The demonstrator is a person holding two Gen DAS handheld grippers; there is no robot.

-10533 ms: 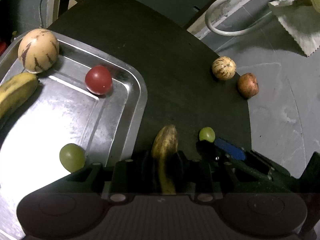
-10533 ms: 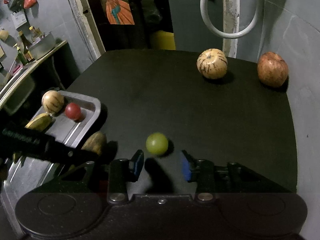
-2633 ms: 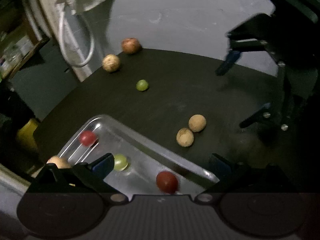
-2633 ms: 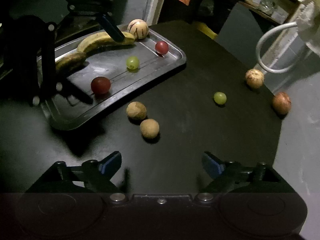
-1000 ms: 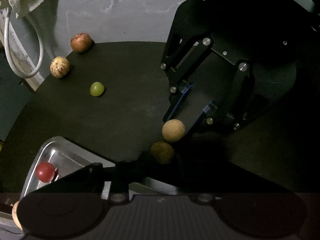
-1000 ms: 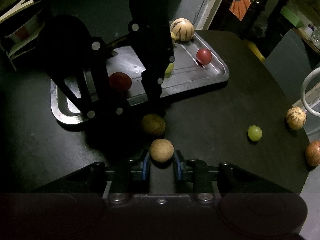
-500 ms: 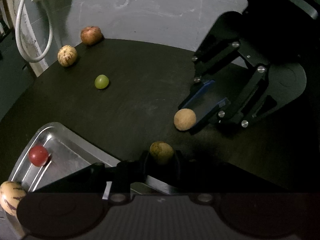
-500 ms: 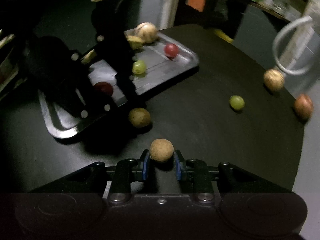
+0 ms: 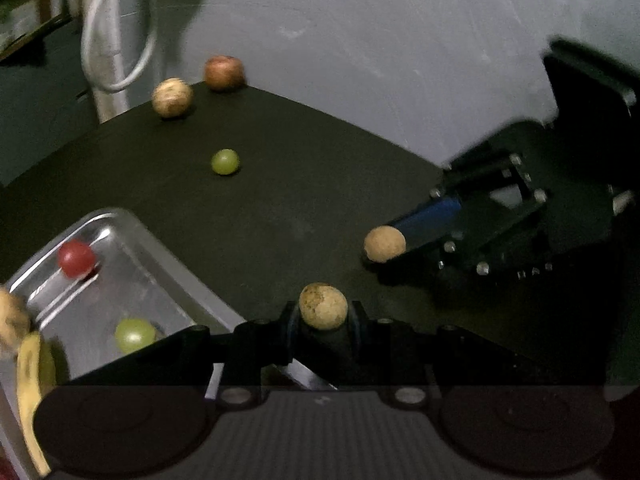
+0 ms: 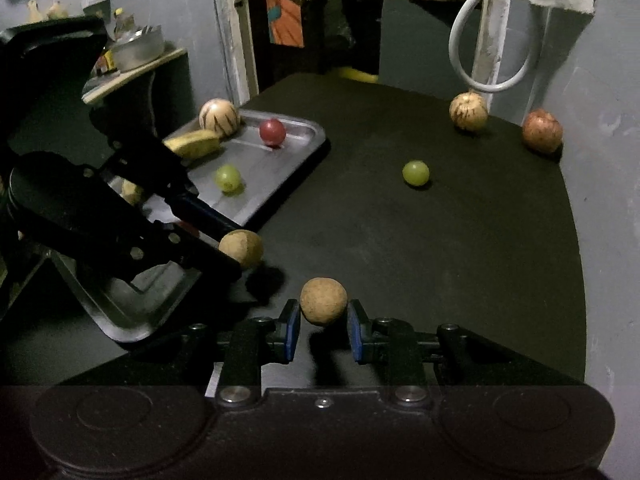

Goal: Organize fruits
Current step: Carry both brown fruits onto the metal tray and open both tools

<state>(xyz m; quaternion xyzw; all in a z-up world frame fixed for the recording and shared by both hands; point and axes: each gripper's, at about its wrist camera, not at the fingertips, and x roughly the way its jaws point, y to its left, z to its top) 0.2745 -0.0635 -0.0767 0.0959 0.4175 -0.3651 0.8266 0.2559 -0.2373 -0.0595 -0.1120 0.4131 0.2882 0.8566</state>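
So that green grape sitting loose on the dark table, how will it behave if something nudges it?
The green grape looks round and smooth, so it would likely roll freely. It seems small, probably light. The table shows no rim, so it might roll off.

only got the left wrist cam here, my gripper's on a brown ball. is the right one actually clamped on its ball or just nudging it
Observer: Clamped. In the right wrist view the right gripper has a blue pad against each side of the tan ball, which sits out at the fingertips.
Operator: ok. far left corner of the tray is a blur for me, whats in there
Observer: A round cream fruit with dark stripes, right in that corner, with the end of a banana touching it.
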